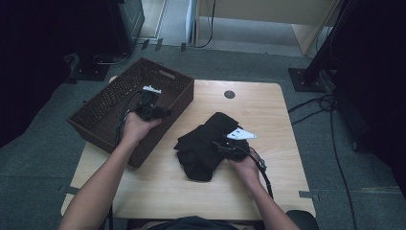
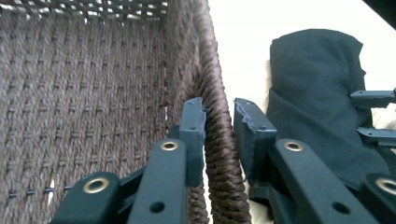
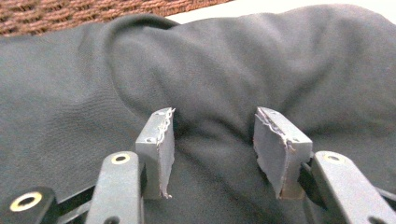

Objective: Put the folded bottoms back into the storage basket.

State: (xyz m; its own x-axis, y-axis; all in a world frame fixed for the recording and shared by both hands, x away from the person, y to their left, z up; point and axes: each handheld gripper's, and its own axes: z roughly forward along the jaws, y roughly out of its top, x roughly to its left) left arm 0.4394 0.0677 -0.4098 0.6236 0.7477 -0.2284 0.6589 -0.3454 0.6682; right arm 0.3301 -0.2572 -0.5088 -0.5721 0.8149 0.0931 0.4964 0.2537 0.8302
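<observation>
Where the woven basket point(image 1: 103, 112) sits at the table's point(image 1: 268, 191) left edge, the left gripper point(image 2: 219, 119) straddles its braided rim, one jaw inside the wall and one outside, parted just wider than the rim (whether the pads actually press it, I cannot tell). The black cloth point(image 1: 206, 143) lies crumpled on the table just right of the basket. The right gripper point(image 3: 212, 135) rests on that cloth with its jaws set wide apart, fabric bulging between them but not pinched.
</observation>
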